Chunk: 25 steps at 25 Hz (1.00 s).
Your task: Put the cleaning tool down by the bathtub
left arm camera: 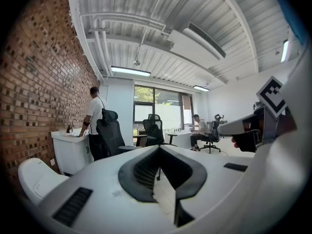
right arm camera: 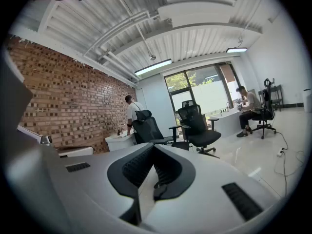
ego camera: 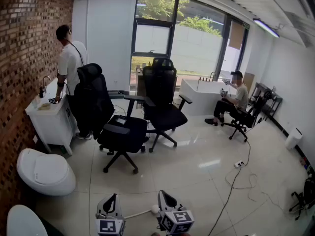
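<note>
Task barely begun: bathtub point(ego camera: 199, 96) far off at 1 o'clock, office chairs point(ego camera: 123, 127) between. Carry and set-down both left.

Cleaning tool point(ego camera: 140, 213) at 6 o'clock, thin white rod low between both claws. Long axis 9–3 o'clock, rounded end toward 3.

Left claw point(left arm camera: 160, 152) and right claw point(right arm camera: 154, 150) both closed, nothing visible between pads. Rod's hold point unclear.

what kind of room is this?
Probably an office-style test room set up as a mock bathroom: white bathtub, toilet and sink cabinet, with office chairs mid-floor.
</note>
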Motion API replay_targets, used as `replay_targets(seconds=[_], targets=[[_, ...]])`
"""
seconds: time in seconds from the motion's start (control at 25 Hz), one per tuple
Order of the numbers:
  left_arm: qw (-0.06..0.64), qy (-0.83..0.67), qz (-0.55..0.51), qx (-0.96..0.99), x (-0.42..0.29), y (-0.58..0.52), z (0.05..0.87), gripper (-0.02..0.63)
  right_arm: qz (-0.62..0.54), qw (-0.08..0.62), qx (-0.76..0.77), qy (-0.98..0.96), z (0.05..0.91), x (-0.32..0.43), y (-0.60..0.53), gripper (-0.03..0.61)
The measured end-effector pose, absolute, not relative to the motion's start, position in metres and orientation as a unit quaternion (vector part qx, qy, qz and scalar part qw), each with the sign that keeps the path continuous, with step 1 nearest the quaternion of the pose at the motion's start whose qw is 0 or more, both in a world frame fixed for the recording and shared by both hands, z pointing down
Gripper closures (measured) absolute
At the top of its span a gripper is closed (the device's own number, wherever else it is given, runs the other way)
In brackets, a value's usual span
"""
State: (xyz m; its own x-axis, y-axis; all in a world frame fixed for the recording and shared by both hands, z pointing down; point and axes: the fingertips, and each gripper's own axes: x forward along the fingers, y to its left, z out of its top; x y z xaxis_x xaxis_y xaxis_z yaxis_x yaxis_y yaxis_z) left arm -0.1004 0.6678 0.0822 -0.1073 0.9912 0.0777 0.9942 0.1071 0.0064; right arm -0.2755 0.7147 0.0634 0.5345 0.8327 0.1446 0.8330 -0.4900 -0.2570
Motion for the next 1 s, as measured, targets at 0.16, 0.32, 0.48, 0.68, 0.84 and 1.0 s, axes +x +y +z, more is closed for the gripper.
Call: replay_targets(seconds=[0.16, 0.32, 0.48, 0.68, 0.84, 1.0], targets=[[0.029, -0.742, -0.031, -0.670, -0.098, 0.668, 0.081, 0.617, -0.006, 0.148, -0.864, -0.481, 0.066, -0.274, 0.716, 0.572], [0.031, -0.742, -0.031, -0.668, -0.100, 0.670, 0.082, 0.617, -0.004, 0.150, -0.863, -0.482, 0.068, -0.275, 0.718, 0.572], [0.033, -0.741, -0.031, -0.670, -0.098, 0.670, 0.082, 0.617, -0.008, 0.150, -0.864, -0.480, 0.068, -0.273, 0.719, 0.572], [0.031, -0.735, -0.033, -0.676, -0.090, 0.666, 0.086, 0.617, -0.010, 0.152, -0.866, -0.477, 0.072, -0.266, 0.719, 0.572], [0.030, -0.728, -0.039, -0.683, -0.081, 0.662, 0.088, 0.617, -0.014, 0.154, -0.869, -0.470, 0.074, -0.257, 0.717, 0.572], [0.031, -0.725, -0.039, -0.687, -0.073, 0.655, 0.088, 0.617, -0.018, 0.153, -0.871, -0.467, 0.072, -0.249, 0.710, 0.572]])
